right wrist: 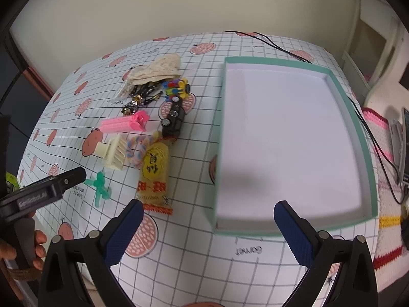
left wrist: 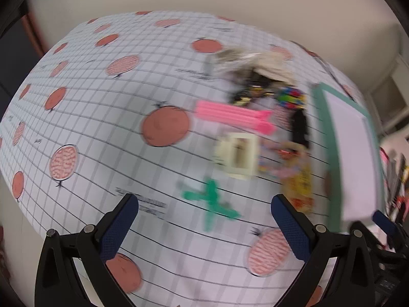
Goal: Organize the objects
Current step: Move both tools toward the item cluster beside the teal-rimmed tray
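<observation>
Left fingers (left wrist: 288, 227) apart, right fingers (right wrist: 125, 232) apart, one green-rimmed tray (right wrist: 368, 153), one pink clip (right wrist: 125, 124), one snack packet (right wrist: 154, 176)

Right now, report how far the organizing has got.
Nothing looks done: the green-rimmed tray holds no items. Nothing is in hand either; the left hand-held gripper and right hand-held gripper are both open and holding nothing. Everything is left: the pink clip, cream comb, green toy, yellow snack packet and black toy car lie on the tablecloth beside the tray.
</observation>
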`<action>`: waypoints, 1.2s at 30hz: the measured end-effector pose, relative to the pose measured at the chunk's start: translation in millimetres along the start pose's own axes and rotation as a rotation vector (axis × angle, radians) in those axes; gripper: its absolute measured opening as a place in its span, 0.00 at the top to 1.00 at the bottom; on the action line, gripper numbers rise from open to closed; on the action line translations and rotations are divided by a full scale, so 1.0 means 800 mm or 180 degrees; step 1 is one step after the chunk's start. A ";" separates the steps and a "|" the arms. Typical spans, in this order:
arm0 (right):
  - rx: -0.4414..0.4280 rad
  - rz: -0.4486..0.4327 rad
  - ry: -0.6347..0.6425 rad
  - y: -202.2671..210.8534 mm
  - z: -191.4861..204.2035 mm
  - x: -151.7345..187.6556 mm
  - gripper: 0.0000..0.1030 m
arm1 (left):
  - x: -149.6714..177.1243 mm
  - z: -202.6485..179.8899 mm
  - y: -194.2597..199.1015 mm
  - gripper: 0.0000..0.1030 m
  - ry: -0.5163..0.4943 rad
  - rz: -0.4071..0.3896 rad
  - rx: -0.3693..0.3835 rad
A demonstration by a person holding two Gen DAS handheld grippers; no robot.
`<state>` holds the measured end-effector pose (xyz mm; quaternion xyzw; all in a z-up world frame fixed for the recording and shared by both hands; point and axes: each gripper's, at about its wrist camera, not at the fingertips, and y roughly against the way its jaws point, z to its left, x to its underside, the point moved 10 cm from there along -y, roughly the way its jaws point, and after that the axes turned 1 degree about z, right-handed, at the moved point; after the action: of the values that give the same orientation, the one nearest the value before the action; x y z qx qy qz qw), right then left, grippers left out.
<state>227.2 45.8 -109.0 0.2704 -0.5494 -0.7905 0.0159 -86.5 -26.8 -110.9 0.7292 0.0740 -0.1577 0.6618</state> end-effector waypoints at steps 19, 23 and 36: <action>-0.0275 0.0244 0.0421 -0.057 0.075 -0.028 0.00 | -0.001 0.015 -0.035 0.00 0.0183 0.0257 0.0062; -0.0262 0.0239 0.0520 -0.067 0.085 -0.027 0.08 | -0.005 0.015 -0.043 0.00 0.0119 0.0281 0.0069; -0.0279 0.0454 0.0565 -0.094 0.090 0.001 0.32 | 0.020 -0.010 -0.060 0.13 -0.0286 0.0469 0.0094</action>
<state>214.8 137.1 -157.4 0.2986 -0.5286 -0.7835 0.1326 -85.3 -15.0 -161.0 0.7345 -0.0120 -0.1422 0.6634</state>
